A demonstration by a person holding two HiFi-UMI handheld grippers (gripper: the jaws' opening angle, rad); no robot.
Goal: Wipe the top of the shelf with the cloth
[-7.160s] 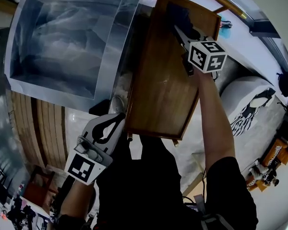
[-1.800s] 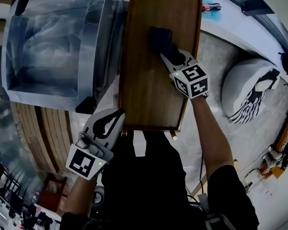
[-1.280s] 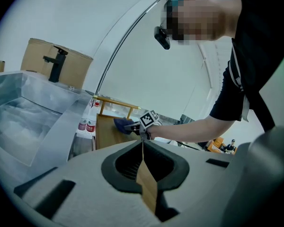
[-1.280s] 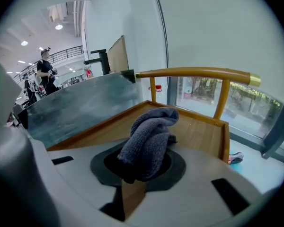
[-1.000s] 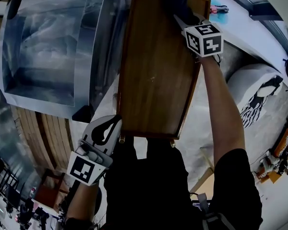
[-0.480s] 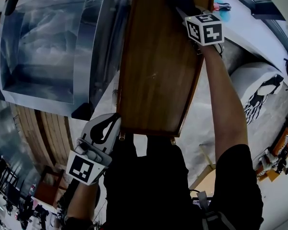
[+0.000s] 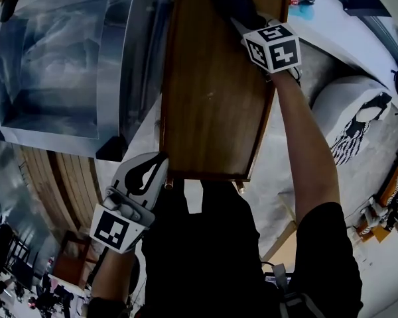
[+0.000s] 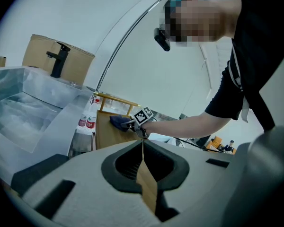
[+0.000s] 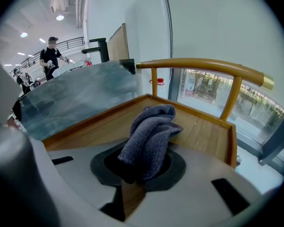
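Two grippers are showing here, and only one of them is working. Starting at the left, the steel sink [image 7: 53, 58] is sitting just beside the shelf, out of the action. Next, the left gripper [image 7: 156, 166] is hanging at the shelf's near left corner, its jaws pressed together on nothing, well apart from the cloth. Moving right, the wooden shelf top [image 7: 209, 111] is running lengthwise away from the person. At its far end, right of centre, the right gripper [image 7: 239, 20] is pinching the dark cloth [image 7: 231, 0] tight and holding it down on the wood, near the curved rail [image 9: 203, 66]. I'm reading this as mid-wipe. Nearly all the board is lying toward the person from the cloth, so the next stroke is looking like a pull back along that long axis. The right arm is the one placed for it.
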